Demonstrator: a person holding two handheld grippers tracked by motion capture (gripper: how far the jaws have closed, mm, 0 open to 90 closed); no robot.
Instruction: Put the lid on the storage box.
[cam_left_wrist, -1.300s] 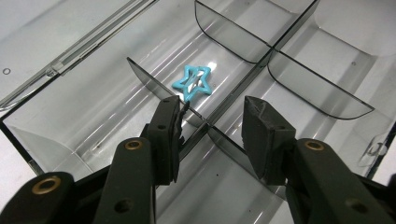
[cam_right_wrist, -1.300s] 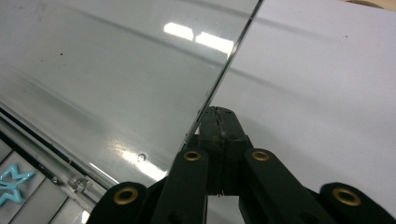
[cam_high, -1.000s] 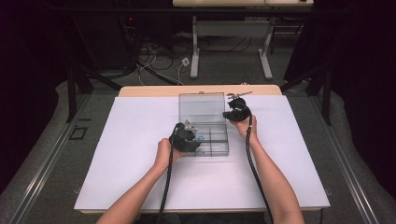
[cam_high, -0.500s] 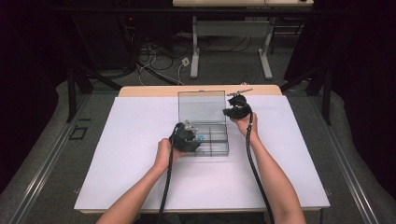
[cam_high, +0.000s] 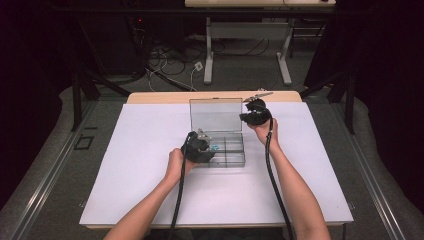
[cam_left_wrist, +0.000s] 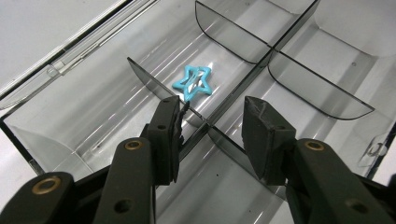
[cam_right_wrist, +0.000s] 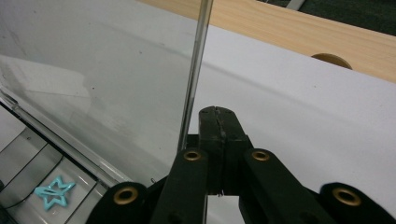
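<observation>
My left tool (cam_left_wrist: 212, 126) hangs spread over the box (cam_high: 235, 159), the star clip (cam_left_wrist: 193, 82) lying just ahead in its compartment. Right tool (cam_right_wrist: 218, 122), pressed together, props the lid (cam_right_wrist: 93, 79); I should descend straddling the clip, clear of the dividers.

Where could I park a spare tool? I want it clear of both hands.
The white mat left of the clear box is bare, as is the wide strip right of the right gripper. It is crowded around the box, where the left gripper hovers over the blue star clip and the upright lid stands.
</observation>
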